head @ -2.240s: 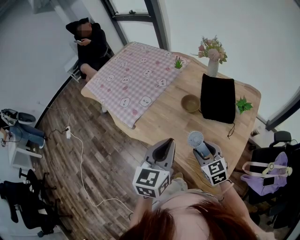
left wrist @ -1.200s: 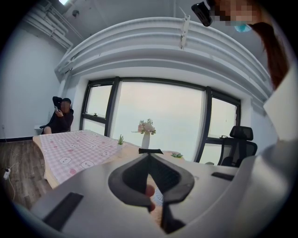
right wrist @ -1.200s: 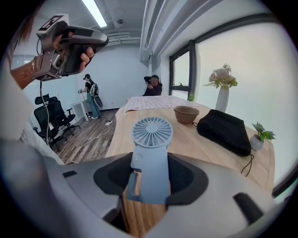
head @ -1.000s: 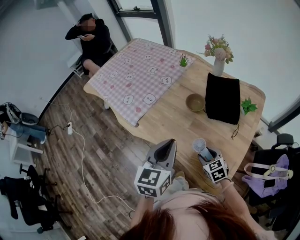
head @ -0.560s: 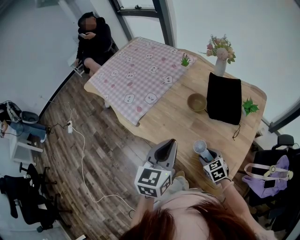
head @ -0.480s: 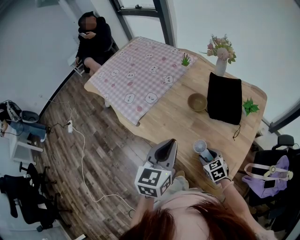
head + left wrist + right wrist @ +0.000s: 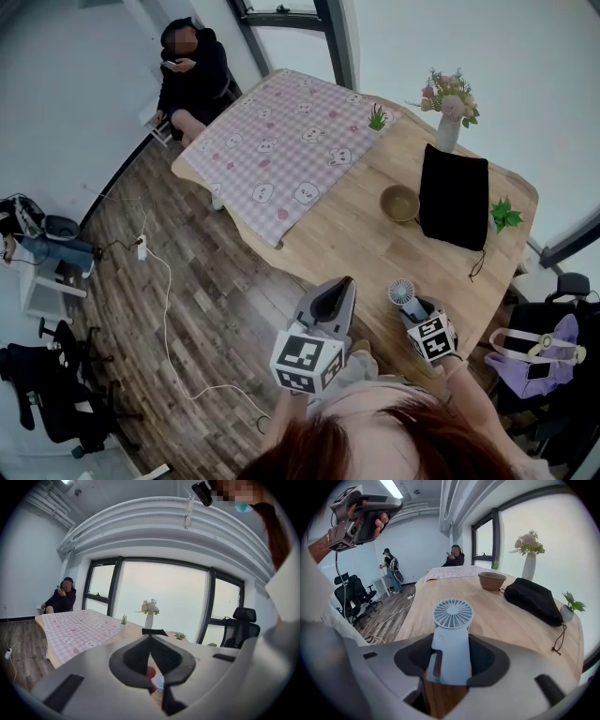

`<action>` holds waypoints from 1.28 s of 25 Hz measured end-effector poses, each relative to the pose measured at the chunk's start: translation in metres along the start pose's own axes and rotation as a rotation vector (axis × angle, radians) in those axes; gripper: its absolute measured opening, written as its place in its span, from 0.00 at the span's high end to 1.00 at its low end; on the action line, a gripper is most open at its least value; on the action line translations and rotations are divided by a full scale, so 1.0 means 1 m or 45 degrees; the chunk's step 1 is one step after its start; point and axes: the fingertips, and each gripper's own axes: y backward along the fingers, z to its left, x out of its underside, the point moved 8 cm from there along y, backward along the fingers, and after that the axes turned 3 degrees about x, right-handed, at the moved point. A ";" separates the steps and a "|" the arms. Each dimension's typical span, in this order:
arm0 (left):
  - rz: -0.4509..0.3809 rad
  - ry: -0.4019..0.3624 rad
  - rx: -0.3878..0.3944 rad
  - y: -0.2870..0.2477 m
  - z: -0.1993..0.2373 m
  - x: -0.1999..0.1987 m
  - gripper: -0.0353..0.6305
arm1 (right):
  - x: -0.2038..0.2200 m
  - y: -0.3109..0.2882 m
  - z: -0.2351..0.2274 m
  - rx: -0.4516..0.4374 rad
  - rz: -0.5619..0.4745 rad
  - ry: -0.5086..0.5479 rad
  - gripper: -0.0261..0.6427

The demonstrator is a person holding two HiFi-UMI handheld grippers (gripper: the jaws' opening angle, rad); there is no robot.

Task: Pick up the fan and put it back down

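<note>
Holds the left gripper (image 7: 338, 285) closed and empty, off the worktop's (image 7: 356, 234) near edge. Clamps the right gripper (image 7: 412, 308) on the handle of the single fan (image 7: 401, 292), at that edge. Looks like light, rigid plastic with a delicate grille: best gripped by the handle. Counted: one fan, two grippers.

Wooden table (image 7: 356, 244): pink checked cloth (image 7: 281, 141) covers far-left end, hangs over edge. Small green plant (image 7: 378, 118) at cloth's corner. Vase with flowers (image 7: 448, 131) at far edge. Bowl (image 7: 400, 202) just beside black bag (image 7: 457, 197); second small plant (image 7: 504, 216) right of bag.
</note>
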 end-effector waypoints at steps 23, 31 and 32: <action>0.021 0.010 0.018 -0.003 0.001 0.004 0.93 | -0.003 -0.004 0.002 -0.015 0.012 -0.015 0.61; 0.002 0.016 0.014 0.000 -0.003 0.004 0.93 | -0.008 0.006 0.004 -0.004 -0.025 -0.011 0.61; 0.000 0.016 0.013 0.001 -0.004 0.004 0.93 | -0.009 0.008 0.004 -0.001 -0.034 -0.012 0.61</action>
